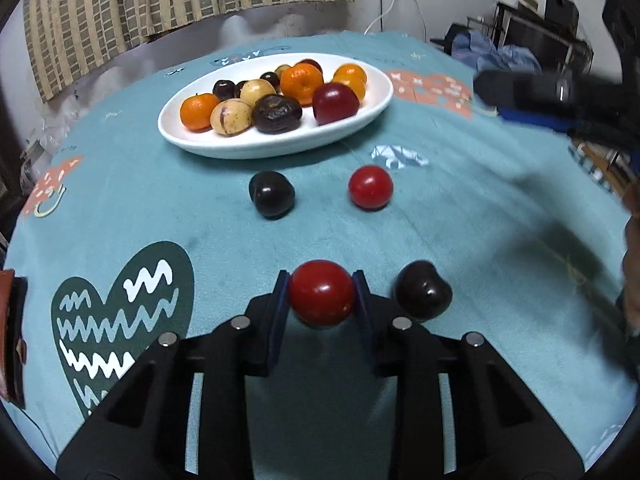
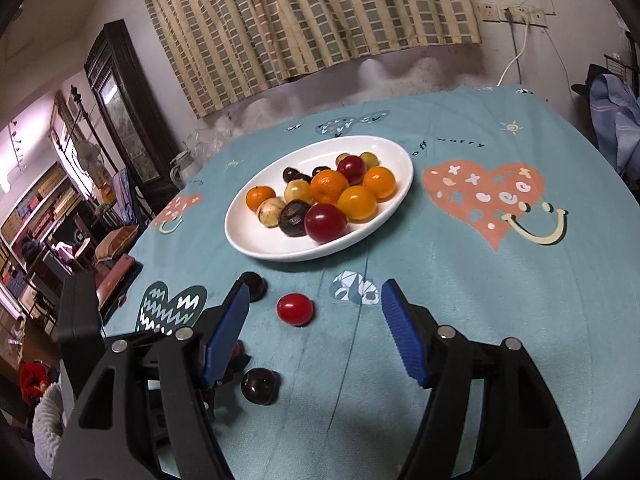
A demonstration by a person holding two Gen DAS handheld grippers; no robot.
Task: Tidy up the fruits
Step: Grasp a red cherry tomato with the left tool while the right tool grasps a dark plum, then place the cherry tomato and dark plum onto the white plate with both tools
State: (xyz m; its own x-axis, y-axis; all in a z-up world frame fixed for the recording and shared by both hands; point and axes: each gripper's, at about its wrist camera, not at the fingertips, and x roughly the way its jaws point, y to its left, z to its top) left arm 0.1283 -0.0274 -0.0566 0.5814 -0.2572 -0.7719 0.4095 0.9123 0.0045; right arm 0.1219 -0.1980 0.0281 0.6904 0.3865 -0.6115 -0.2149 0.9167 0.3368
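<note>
Left tongs (image 1: 321, 294) pinch red fruit (image 1: 322, 292) over teal tablecloth (image 1: 200, 216).

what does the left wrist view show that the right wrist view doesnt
Only the left wrist view: the left gripper shut on a red fruit.
Only the right wrist view: the right gripper open and empty, and the orange heart with a smile whole.
Both: the white plate of fruit, another red fruit and two dark fruits lying loose on the teal cloth.
</note>
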